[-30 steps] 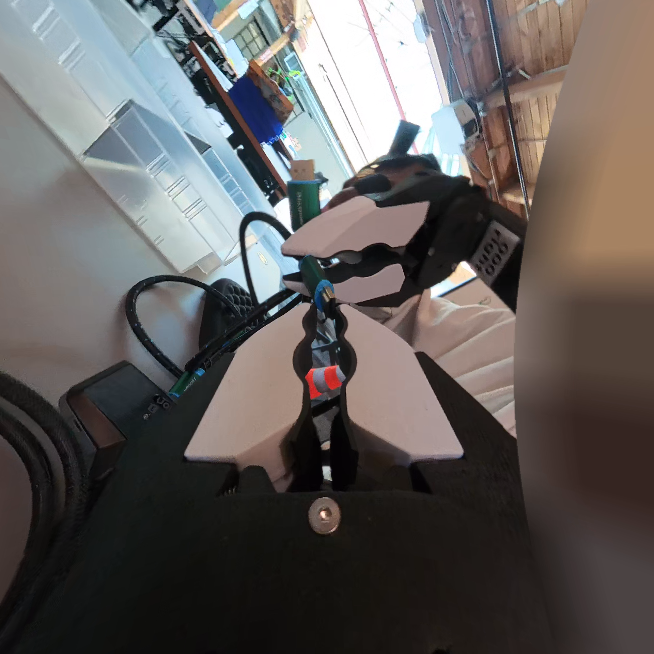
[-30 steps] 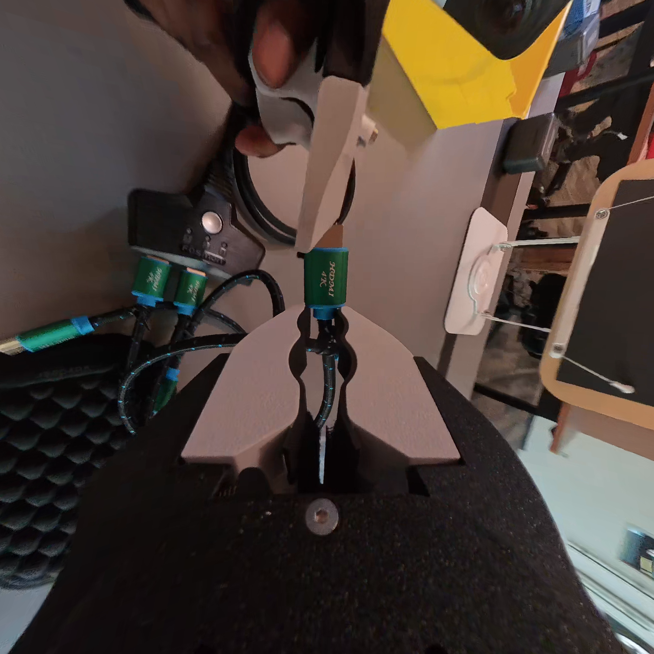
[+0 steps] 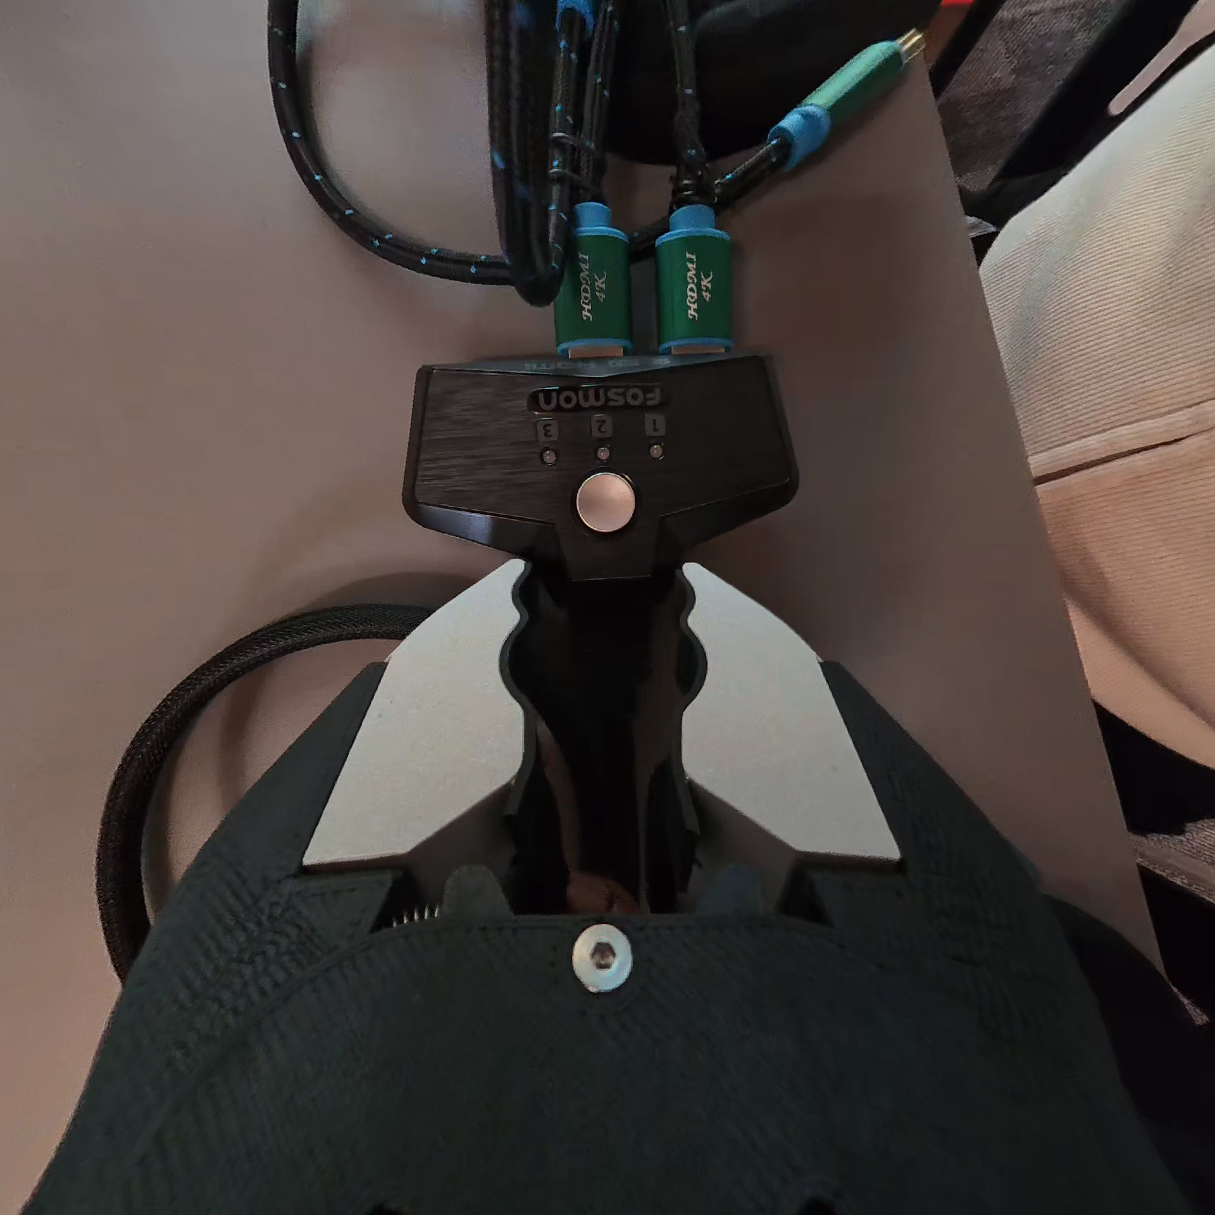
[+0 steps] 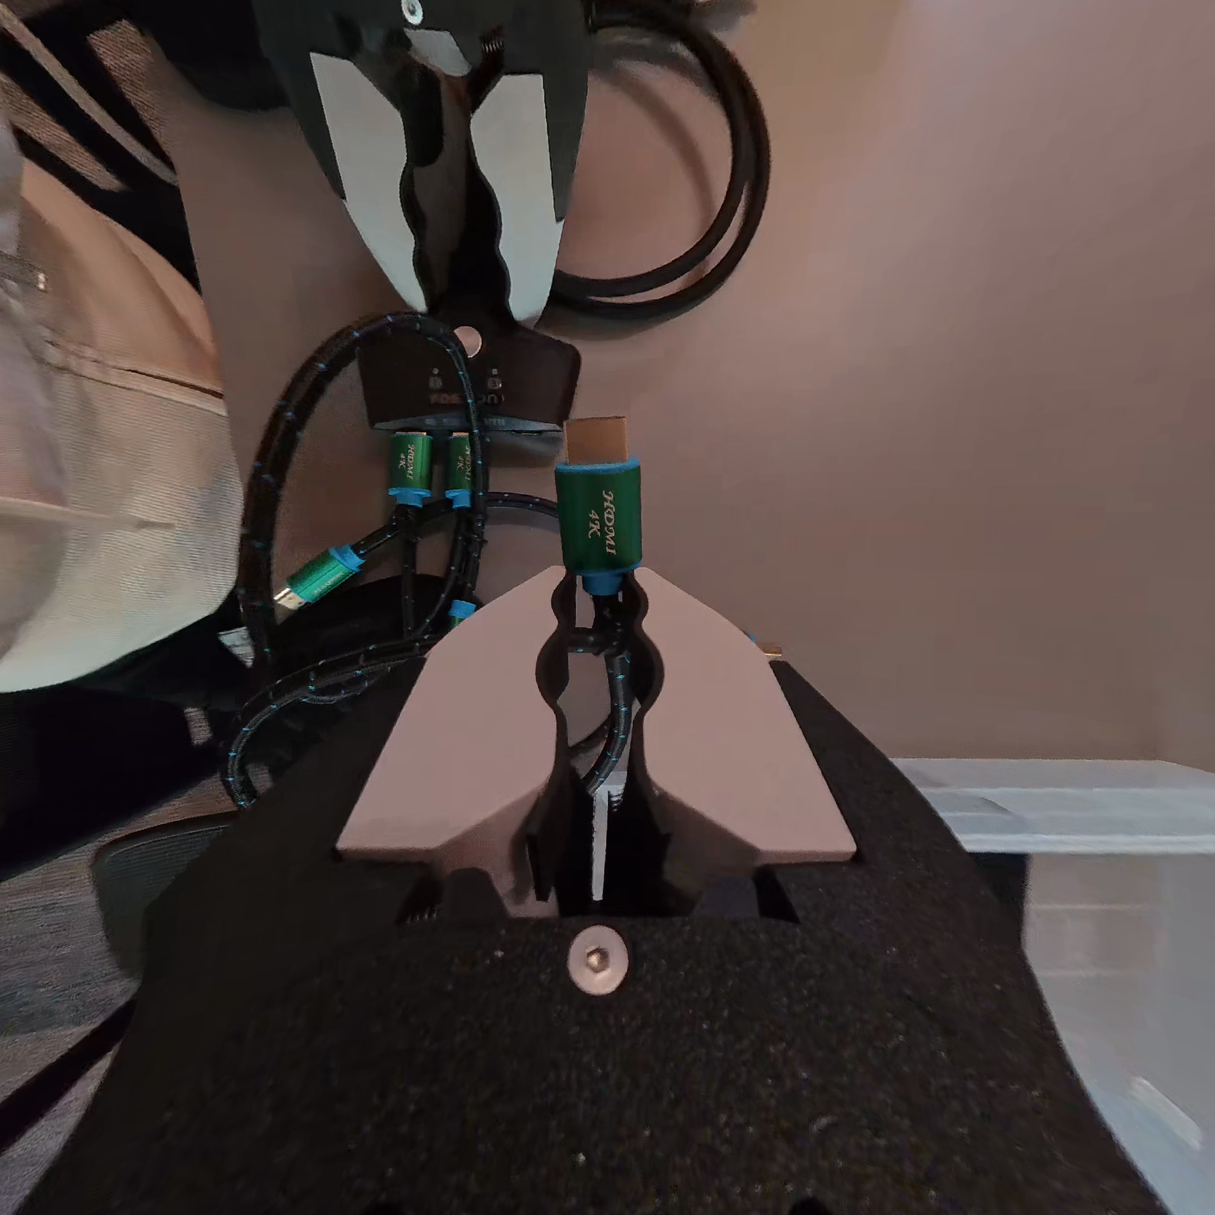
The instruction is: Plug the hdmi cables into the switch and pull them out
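Note:
The black HDMI switch (image 3: 592, 447) lies on the pale table. My left gripper (image 3: 603, 578) is shut on its narrow tail end. Two green HDMI plugs (image 3: 592, 289) (image 3: 693, 289) sit in its far ports. In the right wrist view, my right gripper (image 4: 599, 578) is shut on the braided cable just behind a third green plug (image 4: 598, 519). That plug's gold tip points at the switch (image 4: 526, 375) and is close to its right end. The left gripper (image 4: 476, 315) shows beyond, clamped on the switch.
A loose green plug (image 3: 848, 85) (image 4: 322, 578) lies near the table edge. A black braided cable (image 3: 197, 690) (image 4: 736, 197) loops beside the switch. A person's beige clothing (image 3: 1118, 329) is by the edge. A clear plastic bin (image 4: 1085, 822) stands at the right.
My left gripper has come down from beside the held plug and closed on the switch's tail. My right gripper has carried its plug nearer the switch.

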Demonstrator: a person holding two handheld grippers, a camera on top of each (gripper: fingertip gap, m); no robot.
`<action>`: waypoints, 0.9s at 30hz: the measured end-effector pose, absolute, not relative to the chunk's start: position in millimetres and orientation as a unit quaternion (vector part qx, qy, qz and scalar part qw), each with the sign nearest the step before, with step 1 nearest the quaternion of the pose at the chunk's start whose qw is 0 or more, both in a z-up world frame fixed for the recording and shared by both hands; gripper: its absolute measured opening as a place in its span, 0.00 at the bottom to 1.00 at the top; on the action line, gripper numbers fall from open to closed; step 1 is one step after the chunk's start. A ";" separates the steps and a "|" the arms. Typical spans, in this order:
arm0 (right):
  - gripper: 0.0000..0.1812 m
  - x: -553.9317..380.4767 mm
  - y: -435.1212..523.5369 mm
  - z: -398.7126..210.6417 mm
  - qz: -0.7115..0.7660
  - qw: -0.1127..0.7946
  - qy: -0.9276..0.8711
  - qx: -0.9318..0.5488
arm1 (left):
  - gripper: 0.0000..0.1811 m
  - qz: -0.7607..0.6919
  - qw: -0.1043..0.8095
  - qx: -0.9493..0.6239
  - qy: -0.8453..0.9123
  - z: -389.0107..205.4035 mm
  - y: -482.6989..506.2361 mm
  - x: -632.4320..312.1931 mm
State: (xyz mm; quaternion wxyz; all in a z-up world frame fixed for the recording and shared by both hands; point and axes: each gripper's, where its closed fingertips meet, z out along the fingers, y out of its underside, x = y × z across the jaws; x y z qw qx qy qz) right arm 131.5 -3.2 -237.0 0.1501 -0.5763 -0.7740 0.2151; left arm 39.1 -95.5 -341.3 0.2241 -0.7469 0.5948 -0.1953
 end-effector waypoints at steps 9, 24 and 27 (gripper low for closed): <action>0.08 126.7 -13.7 -303.7 0.108 0.084 -0.812 -0.568 | 0.20 -0.180 0.386 -0.731 0.533 -334.6 -94.0 43.4; 0.07 124.1 -23.4 -314.7 -0.094 0.219 -0.792 -0.563 | 0.19 -0.115 0.442 -0.711 0.534 -328.7 -89.1 46.3; 0.07 128.3 -24.8 -312.7 -0.132 0.204 -0.781 -0.575 | 0.19 -0.125 0.431 -0.722 0.527 -330.3 -88.4 47.5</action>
